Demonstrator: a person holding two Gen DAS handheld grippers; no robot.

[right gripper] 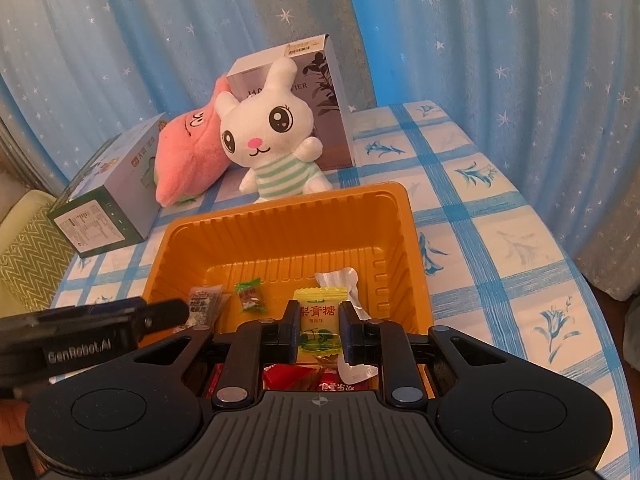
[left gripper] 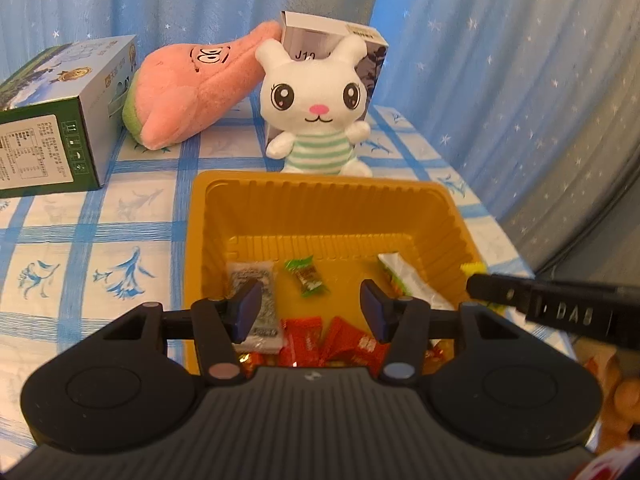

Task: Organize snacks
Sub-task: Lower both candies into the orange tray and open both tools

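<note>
An orange plastic tray (left gripper: 320, 200) (right gripper: 280, 220) sits on the checked tablecloth. It holds a grey packet (left gripper: 256, 300), a green-wrapped candy (left gripper: 306, 276) (right gripper: 250, 296), a white and green packet (left gripper: 400, 276) and several red packets (left gripper: 316, 340). My left gripper (left gripper: 312, 308) hovers open over the tray's near part, with nothing between its pads. It shows from the side (right gripper: 176, 310) in the right wrist view. My right gripper (right gripper: 320, 320) is shut on a yellow candy packet (right gripper: 320, 320) above the tray's near right part. In the left wrist view its tip (left gripper: 476, 286) carries that yellow packet (left gripper: 474, 270).
Behind the tray sit a white rabbit plush (left gripper: 316, 112) (right gripper: 272, 148), a pink plush (left gripper: 188, 92) and a grey box (left gripper: 344, 36). A green and white box (left gripper: 52, 120) lies at the back left. The table's edge (right gripper: 580, 280) curves away on the right, before blue starred curtains.
</note>
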